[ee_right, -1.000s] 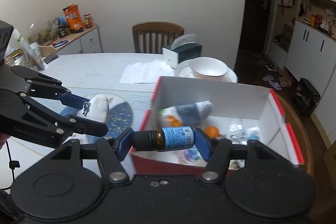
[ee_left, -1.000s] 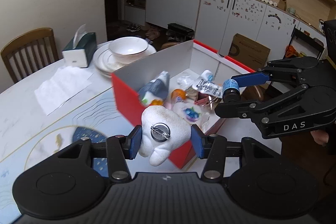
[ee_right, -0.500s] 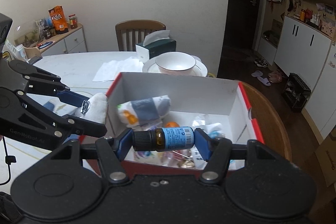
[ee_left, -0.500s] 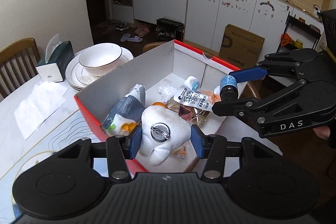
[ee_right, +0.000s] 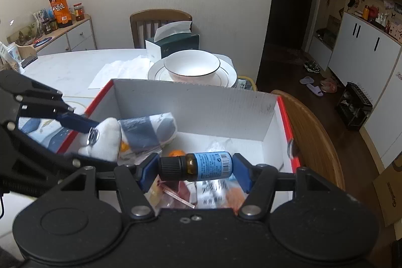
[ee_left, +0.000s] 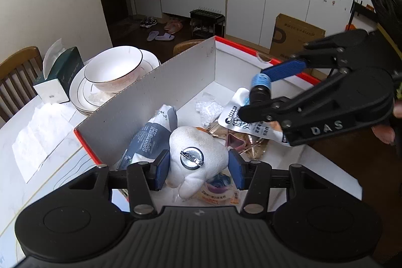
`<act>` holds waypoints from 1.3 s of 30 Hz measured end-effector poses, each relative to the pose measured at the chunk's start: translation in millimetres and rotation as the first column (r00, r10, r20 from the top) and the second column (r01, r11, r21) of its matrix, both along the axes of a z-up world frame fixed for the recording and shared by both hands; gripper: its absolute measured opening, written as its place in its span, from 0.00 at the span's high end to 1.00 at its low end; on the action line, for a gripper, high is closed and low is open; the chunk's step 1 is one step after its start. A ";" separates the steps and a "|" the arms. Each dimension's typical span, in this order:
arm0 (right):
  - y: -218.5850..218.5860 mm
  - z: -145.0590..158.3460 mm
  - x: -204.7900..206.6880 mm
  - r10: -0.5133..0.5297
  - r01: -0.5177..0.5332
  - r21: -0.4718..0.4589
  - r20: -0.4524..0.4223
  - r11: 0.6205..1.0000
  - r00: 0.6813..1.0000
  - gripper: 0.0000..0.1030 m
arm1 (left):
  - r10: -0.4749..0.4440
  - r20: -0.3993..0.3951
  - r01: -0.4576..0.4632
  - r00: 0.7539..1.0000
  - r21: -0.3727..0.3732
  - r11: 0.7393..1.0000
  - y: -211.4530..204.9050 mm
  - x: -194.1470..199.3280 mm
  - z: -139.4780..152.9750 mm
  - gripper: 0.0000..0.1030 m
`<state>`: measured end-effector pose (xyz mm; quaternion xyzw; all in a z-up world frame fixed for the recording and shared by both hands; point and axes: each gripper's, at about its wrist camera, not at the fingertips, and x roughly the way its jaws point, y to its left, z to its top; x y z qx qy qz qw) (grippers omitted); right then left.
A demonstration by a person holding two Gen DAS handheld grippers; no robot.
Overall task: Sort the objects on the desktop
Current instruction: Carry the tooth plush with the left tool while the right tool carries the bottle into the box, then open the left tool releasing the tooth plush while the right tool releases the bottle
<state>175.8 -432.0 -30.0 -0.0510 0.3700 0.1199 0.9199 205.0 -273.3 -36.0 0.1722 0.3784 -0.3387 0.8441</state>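
Left wrist view: a white plush toy [ee_left: 198, 157] is pinched by the left gripper [ee_left: 198, 168] above the red box [ee_left: 176, 82]; a small bottle [ee_right: 198, 165] is clamped by the right gripper [ee_right: 196, 171].

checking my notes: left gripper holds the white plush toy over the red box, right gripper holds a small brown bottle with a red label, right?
One detail is off: the bottle's label is blue, not red. The right wrist view shows the right gripper shut on the small brown bottle with a black cap. The left gripper does hold the white plush toy over the red box.
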 end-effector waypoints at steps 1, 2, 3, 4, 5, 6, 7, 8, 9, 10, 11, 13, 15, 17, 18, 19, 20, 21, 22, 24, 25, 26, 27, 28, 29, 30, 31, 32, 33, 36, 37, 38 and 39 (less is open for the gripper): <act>-0.2 -1.6 4.6 0.002 -0.002 -0.002 -0.008 1.000 1.000 0.40 | 0.000 -0.001 0.000 1.000 0.006 1.000 -1.4 2.3 -2.3 0.53; 0.0 -3.2 9.2 0.004 -0.004 -0.006 -0.016 1.000 1.000 0.40 | 0.000 -0.006 0.000 1.000 0.012 1.000 -2.9 4.7 -4.7 0.53; -0.2 -4.8 13.6 0.008 -0.008 -0.011 -0.025 1.000 1.000 0.40 | -0.002 -0.011 0.002 1.000 0.017 1.000 -4.8 6.3 -6.7 0.53; -0.1 -6.0 18.0 0.012 -0.012 -0.017 -0.031 1.000 0.999 0.40 | -0.004 -0.014 0.005 1.000 0.022 1.000 -6.5 8.5 -9.0 0.53; 0.4 -7.5 22.3 0.016 -0.016 -0.025 -0.035 1.000 0.999 0.40 | -0.008 -0.018 0.008 1.000 0.028 1.000 -8.2 10.6 -11.0 0.53; 0.4 -8.8 27.2 0.020 -0.022 -0.032 -0.043 0.999 0.999 0.40 | -0.010 -0.022 0.011 1.000 0.034 0.999 -10.1 12.9 -13.2 0.53; 0.3 -10.2 32.6 0.025 -0.027 -0.036 -0.053 0.999 0.998 0.40 | -0.012 -0.026 0.013 1.000 0.039 0.999 -12.2 14.7 -15.0 0.53; 0.5 -11.7 38.0 0.024 -0.027 -0.040 -0.060 0.999 0.998 0.40 | -0.013 -0.030 0.015 0.999 0.044 0.999 -14.1 16.5 -16.7 0.53; 1.0 -13.5 43.3 0.025 -0.028 -0.044 -0.068 0.999 0.997 0.40 | -0.014 -0.032 0.016 0.999 0.049 0.999 -15.4 17.8 -18.4 0.53; 1.4 -15.3 48.0 0.028 -0.032 -0.048 -0.077 0.998 0.997 0.40 | -0.014 -0.036 0.016 0.999 0.053 0.998 -16.5 19.7 -19.9 0.53; 2.5 -17.1 52.0 0.029 -0.034 -0.053 -0.084 0.998 0.996 0.40 | -0.012 -0.042 0.014 0.999 0.056 0.998 -17.1 21.7 -21.5 0.53; 5.8 -21.3 59.2 0.039 -0.046 -0.067 -0.098 0.997 0.994 0.40 | -0.009 -0.056 0.013 0.998 0.060 0.998 -18.0 25.1 -24.1 0.53; 9.4 -26.2 64.0 0.049 -0.058 -0.077 -0.118 0.995 0.992 0.40 | -0.009 -0.072 0.014 0.997 0.068 0.998 -18.8 28.5 -27.5 0.53; 12.6 -31.0 67.8 0.054 -0.067 -0.090 -0.136 0.994 0.989 0.40 | -0.009 -0.088 0.015 0.996 0.074 0.997 -18.6 31.1 -31.1 0.53; 14.2 -32.9 69.3 0.059 -0.073 -0.094 -0.142 0.993 0.988 0.40 | -0.007 -0.097 0.015 0.995 0.076 0.997 -18.2 32.3 -32.9 0.53; 15.4 -34.6 70.6 0.063 -0.078 -0.095 -0.151 0.992 0.987 0.40 | -0.006 -0.107 0.015 0.994 0.077 0.997 -17.7 33.4 -34.5 0.53; 16.7 -36.4 71.9 0.068 -0.084 -0.097 -0.162 0.992 0.985 0.40 | -0.005 -0.113 0.013 0.994 0.076 0.997 -17.1 34.1 -35.6 0.53; 17.9 -38.6 73.2 0.071 -0.090 -0.102 -0.175 0.991 0.982 0.40 | -0.004 -0.118 0.013 0.993 0.074 0.997 -16.3 35.1 -36.6 0.53; 19.3 -41.0 74.6 0.072 -0.094 -0.109 -0.188 0.990 0.980 0.40 | -0.003 -0.125 0.012 0.992 0.073 0.997 -15.9 36.1 -37.0 0.53; 21.3 -44.7 76.0 0.072 -0.096 -0.115 -0.199 0.989 0.977 0.40 | -0.002 -0.134 0.012 0.991 0.073 0.997 -15.9 37.7 -38.4 0.53; 21.5 -45.7 76.6 0.071 -0.095 -0.113 -0.204 0.989 0.976 0.40 | -0.002 -0.141 0.012 0.990 0.074 0.997 -15.9 38.6 -39.0 0.53; 21.8 -46.1 76.9 0.069 -0.093 -0.112 -0.205 0.989 0.976 0.40 | -0.001 -0.146 0.012 0.989 0.074 0.997 -16.1 39.4 -39.4 0.53; 22.1 -46.5 77.0 0.069 -0.094 -0.113 -0.205 0.989 0.976 0.40 | -0.001 -0.148 0.012 0.989 0.076 0.997 -16.2 39.7 -39.8 0.53; 22.5 -46.8 77.2 0.072 -0.097 -0.114 -0.207 0.989 0.976 0.40 | -0.001 -0.150 0.013 0.989 0.077 0.997 -16.2 40.1 -40.2 0.52; 22.4 -46.7 77.0 0.075 -0.100 -0.114 -0.208 0.988 0.975 0.40 | -0.001 -0.152 0.013 0.988 0.079 0.997 -17.3 41.5 -40.2 0.52; 22.0 -46.6 76.7 0.075 -0.100 -0.113 -0.209 0.989 0.975 0.40 | -0.001 -0.155 0.013 0.988 0.079 0.997 -17.4 42.0 -40.2 0.52; 21.6 -46.9 76.5 0.074 -0.099 -0.110 -0.210 0.989 0.975 0.40 | 0.000 -0.157 0.013 0.988 0.078 0.997 -17.4 42.4 -40.4 0.52; 21.1 -46.4 75.8 0.075 -0.099 -0.107 -0.209 0.989 0.975 0.40 | -0.001 -0.159 0.013 0.987 0.076 0.997 -17.1 43.0 -40.6 0.52; 20.8 -45.8 75.2 0.077 -0.101 -0.105 -0.208 0.989 0.975 0.39 | -0.003 -0.161 0.015 0.987 0.073 0.997 -16.6 43.3 -40.5 0.51; 19.8 -43.7 72.5 0.080 -0.102 -0.105 -0.198 0.989 0.977 0.39 | -0.006 -0.164 0.017 0.986 0.062 0.998 -16.2 44.2 -40.6 0.51; 18.9 -42.6 71.5 0.078 -0.099 -0.102 -0.195 0.990 0.978 0.39 | -0.009 -0.166 0.019 0.986 0.056 0.998 -15.6 44.1 -40.4 0.51; 18.1 -41.5 70.8 0.076 -0.096 -0.099 -0.191 0.990 0.979 0.39 | -0.010 -0.165 0.019 0.986 0.054 0.998 -15.4 43.6 -40.1 0.51; 16.9 -40.3 69.8 0.073 -0.092 -0.097 -0.188 0.991 0.979 0.39 | -0.011 -0.165 0.020 0.986 0.054 0.998 -15.6 43.5 -40.3 0.51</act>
